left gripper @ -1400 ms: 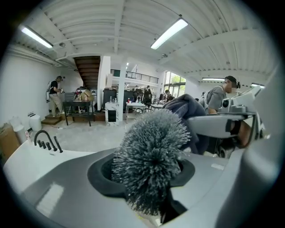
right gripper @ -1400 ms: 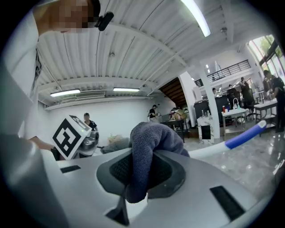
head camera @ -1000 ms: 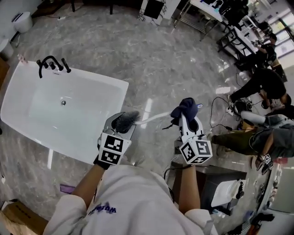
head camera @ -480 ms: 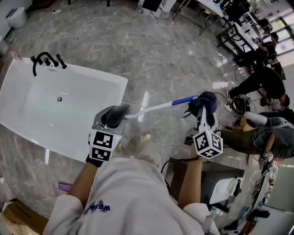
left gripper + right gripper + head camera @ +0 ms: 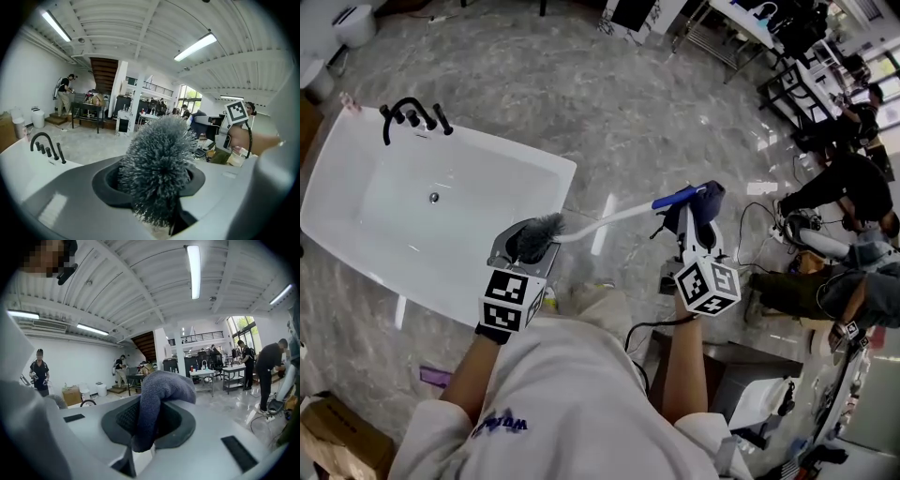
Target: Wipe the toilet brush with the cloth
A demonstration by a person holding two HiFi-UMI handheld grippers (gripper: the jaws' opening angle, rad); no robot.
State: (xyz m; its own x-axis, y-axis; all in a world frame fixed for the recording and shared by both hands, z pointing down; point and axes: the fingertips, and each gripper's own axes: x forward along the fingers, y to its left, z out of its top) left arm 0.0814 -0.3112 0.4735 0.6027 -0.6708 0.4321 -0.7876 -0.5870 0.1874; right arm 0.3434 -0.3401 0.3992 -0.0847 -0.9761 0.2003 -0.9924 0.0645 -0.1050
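The toilet brush has a grey bristle head (image 5: 536, 237) and a white handle (image 5: 605, 220) that ends in a blue grip (image 5: 674, 198). My left gripper (image 5: 528, 251) is shut on the bristle head, which fills the left gripper view (image 5: 158, 171). My right gripper (image 5: 694, 214) is shut on a dark blue cloth (image 5: 710, 199), bunched between the jaws (image 5: 158, 397). The cloth sits at the blue grip end of the handle, and whether it touches the grip is unclear.
A white bathtub (image 5: 356, 239) with a black faucet (image 5: 411, 116) lies to the left on the marble floor. People (image 5: 839, 183) crouch and sit at the right, with cables on the floor near them. A cardboard box (image 5: 328, 439) is at the bottom left.
My right gripper has carried the cloth outward along the handle, from near the bristle head to the blue grip end. The left gripper keeps hold of the bristle head.
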